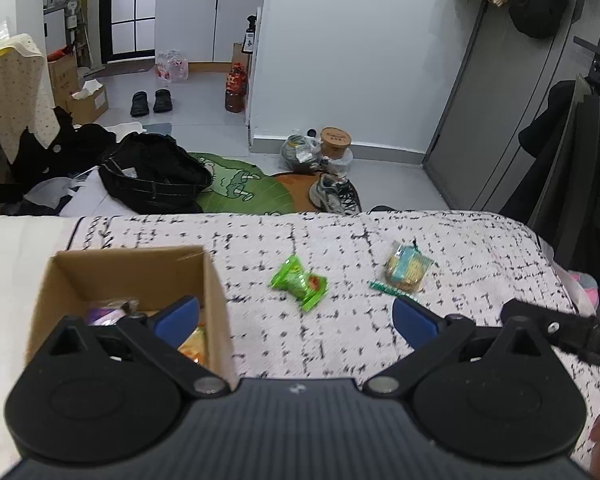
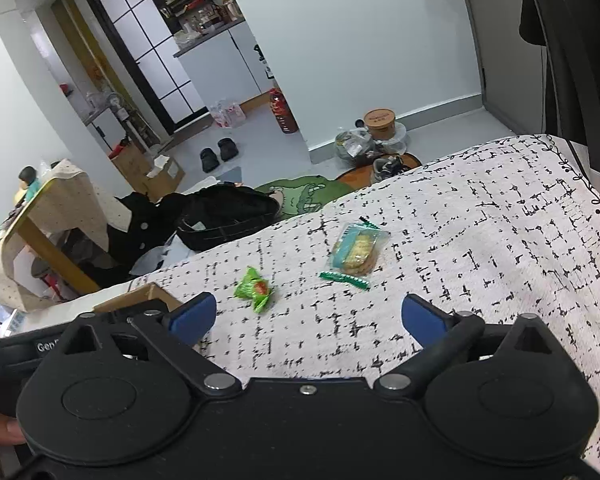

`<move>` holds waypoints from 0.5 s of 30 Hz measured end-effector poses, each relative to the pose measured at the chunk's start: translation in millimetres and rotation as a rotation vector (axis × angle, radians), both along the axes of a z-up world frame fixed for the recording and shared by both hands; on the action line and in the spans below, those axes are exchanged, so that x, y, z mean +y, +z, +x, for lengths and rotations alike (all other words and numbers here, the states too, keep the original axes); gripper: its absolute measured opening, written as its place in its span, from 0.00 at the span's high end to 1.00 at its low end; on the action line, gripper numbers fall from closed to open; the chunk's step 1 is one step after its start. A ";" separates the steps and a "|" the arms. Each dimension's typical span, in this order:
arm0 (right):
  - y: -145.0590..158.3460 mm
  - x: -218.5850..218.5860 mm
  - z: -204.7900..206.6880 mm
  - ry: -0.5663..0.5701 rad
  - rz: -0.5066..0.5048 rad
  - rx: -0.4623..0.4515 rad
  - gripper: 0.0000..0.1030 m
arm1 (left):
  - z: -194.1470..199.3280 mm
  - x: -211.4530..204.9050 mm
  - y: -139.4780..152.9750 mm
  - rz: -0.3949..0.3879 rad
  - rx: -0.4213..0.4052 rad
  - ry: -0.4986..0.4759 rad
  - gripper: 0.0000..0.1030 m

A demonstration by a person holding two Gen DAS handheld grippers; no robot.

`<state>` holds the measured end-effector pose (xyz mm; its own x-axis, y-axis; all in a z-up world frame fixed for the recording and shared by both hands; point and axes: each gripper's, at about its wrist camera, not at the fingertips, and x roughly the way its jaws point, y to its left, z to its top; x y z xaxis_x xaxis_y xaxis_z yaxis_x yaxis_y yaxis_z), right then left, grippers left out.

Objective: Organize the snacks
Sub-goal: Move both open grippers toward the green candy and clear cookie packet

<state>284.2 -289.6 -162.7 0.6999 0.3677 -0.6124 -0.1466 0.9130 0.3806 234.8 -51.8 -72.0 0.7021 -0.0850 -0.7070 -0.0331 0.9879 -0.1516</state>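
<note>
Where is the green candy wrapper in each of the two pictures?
Left wrist view: the green snack packet lies on the patterned blanket, centre frame, right of the cardboard box.
Right wrist view: the same packet lies left of centre, just ahead of the open gripper's left fingertip.
Shared landmark: the clear cracker packet lies to its right in both.

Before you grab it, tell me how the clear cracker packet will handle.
The cracker packet is thin clear film with crimped green ends, so it will probably feel light and crinkle under the fingers. The crackers inside look brittle; a hard squeeze could break them. Lying flat on the blanket, it should slide rather than roll.
</note>
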 end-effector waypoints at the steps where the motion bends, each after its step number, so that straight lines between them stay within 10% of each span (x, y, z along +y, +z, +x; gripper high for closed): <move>1: -1.2 0.4 2.9 -0.004 -0.004 0.001 0.06 | 3.5 -1.7 -1.3 0.000 -0.002 0.000 0.01; 15: -23.7 -0.2 51.3 -0.027 -0.013 0.048 0.22 | 54.9 -13.4 -46.2 -0.093 0.071 0.079 0.37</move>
